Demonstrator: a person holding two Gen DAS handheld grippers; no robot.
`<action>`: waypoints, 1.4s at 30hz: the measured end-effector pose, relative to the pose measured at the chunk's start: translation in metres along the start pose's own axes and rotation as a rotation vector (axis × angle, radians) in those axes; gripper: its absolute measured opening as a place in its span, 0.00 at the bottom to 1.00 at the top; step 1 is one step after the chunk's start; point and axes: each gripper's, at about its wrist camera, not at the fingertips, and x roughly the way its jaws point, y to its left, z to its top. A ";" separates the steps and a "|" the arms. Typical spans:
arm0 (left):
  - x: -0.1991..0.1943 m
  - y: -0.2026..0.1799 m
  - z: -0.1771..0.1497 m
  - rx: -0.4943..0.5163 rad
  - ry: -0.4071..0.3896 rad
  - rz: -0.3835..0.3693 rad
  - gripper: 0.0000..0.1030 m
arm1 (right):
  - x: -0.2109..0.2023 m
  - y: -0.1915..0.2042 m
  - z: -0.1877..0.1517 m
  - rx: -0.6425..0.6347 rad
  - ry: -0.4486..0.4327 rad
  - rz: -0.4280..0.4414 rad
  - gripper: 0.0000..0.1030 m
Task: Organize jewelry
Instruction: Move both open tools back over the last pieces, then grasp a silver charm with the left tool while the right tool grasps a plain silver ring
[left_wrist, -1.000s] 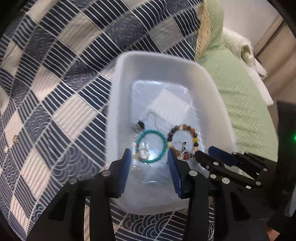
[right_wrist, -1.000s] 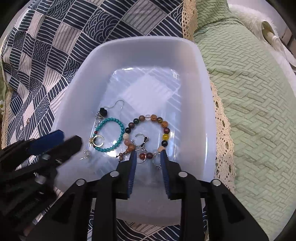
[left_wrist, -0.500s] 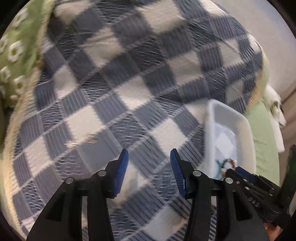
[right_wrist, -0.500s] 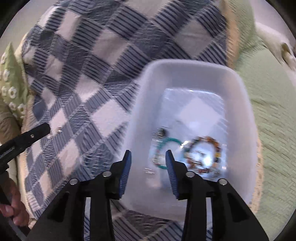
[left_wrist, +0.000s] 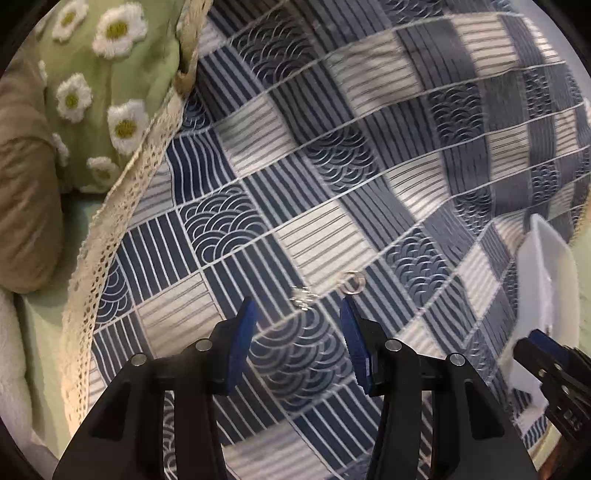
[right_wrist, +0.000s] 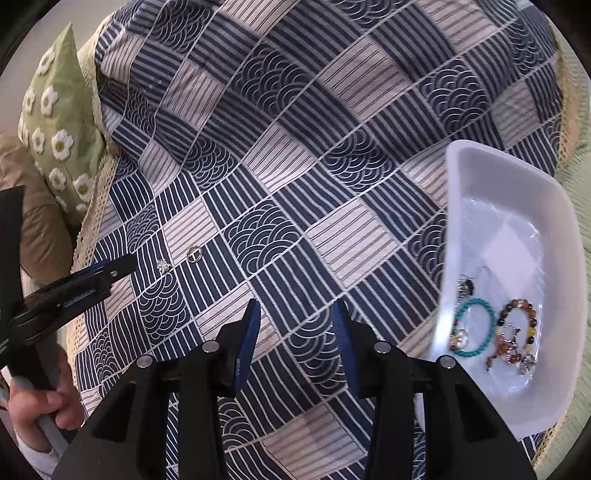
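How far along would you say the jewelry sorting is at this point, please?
Mostly done: the turquoise bead bracelet, the multicolored bead bracelet and some small pieces already lie in the white tray. Nothing is in hand: the left gripper and the right gripper both stand open and empty. Left to do: the gold ring and a small silver piece lie on the patchwork cloth, just ahead of the left gripper.

One white tray (right_wrist: 480, 177), two bead bracelets (right_wrist: 474, 328) inside it, two small loose pieces (right_wrist: 193, 254) on one patchwork cloth (right_wrist: 295, 166), one daisy cushion (right_wrist: 55, 122)
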 end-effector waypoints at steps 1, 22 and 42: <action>0.008 0.003 0.001 0.000 0.010 0.007 0.43 | 0.003 0.002 0.000 -0.003 0.005 -0.002 0.39; 0.064 0.003 0.010 -0.006 0.116 0.062 0.18 | 0.046 0.018 0.009 -0.047 0.088 -0.042 0.39; 0.000 0.056 -0.007 0.015 0.092 0.040 0.18 | 0.104 0.122 0.039 -0.130 0.088 0.035 0.39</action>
